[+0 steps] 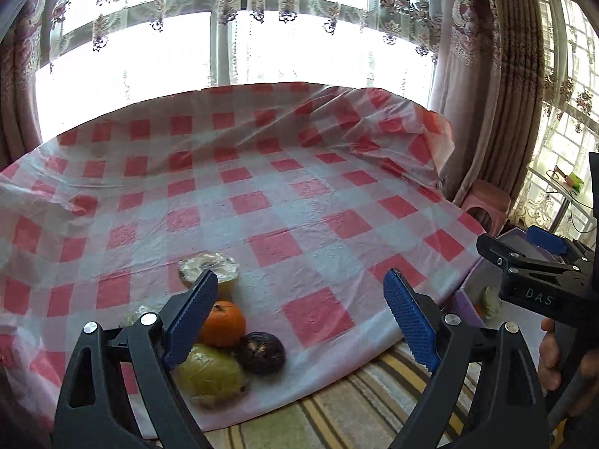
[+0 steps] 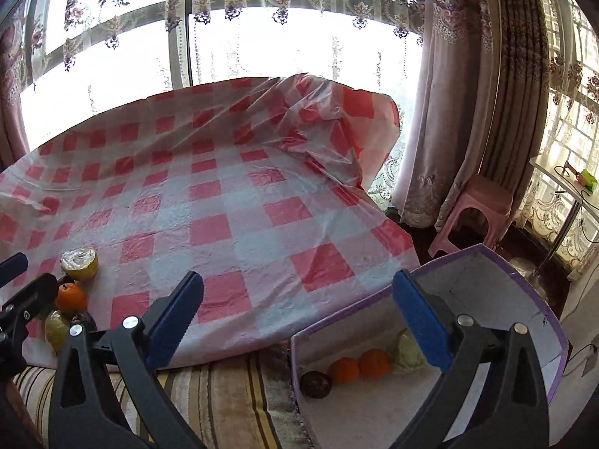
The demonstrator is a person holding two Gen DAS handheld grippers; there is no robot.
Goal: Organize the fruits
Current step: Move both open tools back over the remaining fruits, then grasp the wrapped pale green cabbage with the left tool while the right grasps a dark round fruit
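On the red-and-white checked tablecloth (image 1: pixel 299 194) lies a cluster of fruit: an orange (image 1: pixel 223 323), a dark round fruit (image 1: pixel 262 353), a wrapped yellow-green fruit (image 1: pixel 209 376) and a wrapped pale fruit (image 1: pixel 213 271). My left gripper (image 1: pixel 300 277) hangs open just above and to the right of them, holding nothing. A purple box (image 2: pixel 486 258) stands on the floor to the right of the table. It holds a dark fruit (image 2: pixel 316 383), two oranges (image 2: pixel 343 369) and a wrapped green fruit (image 2: pixel 410 351). My right gripper (image 2: pixel 297 277) is open and empty above the box's left edge.
A striped rug (image 2: pixel 224 393) lies along the table's near edge. A pink stool (image 2: pixel 475 205) stands behind the box, with a glass side table (image 2: pixel 569 179) at the far right. The cloth bunches up at the far right corner (image 2: pixel 337 119). Curtains and windows line the back.
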